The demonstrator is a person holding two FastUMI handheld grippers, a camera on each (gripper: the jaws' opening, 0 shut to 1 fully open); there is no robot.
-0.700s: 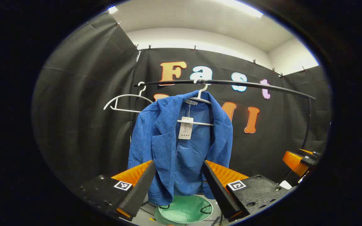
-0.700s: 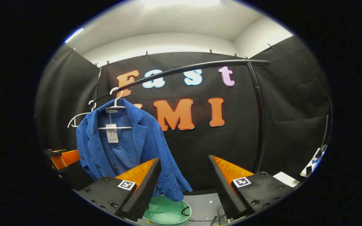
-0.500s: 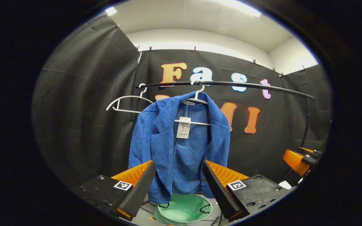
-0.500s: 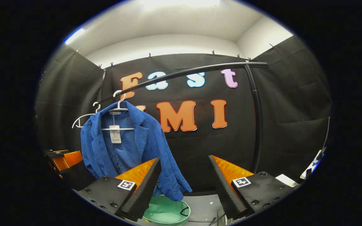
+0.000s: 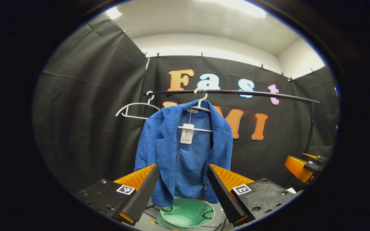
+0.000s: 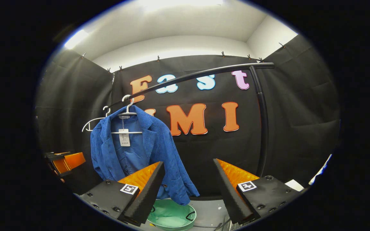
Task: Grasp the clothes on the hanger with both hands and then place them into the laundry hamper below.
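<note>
Two hangers on the rail (image 5: 236, 92); left gripper view: blue jacket (image 5: 185, 150) hangs on one, green hamper (image 5: 186, 214) directly below, left gripper (image 5: 181, 189) jaws wide, holding nothing. Right gripper view: right gripper (image 6: 188, 189) jaws wide, well right of the jacket (image 6: 140, 154).

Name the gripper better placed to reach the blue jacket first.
Left. The left gripper is open with the blue jacket framed straight between its fingers; from the right gripper, also open, it hangs off to one side.
</note>
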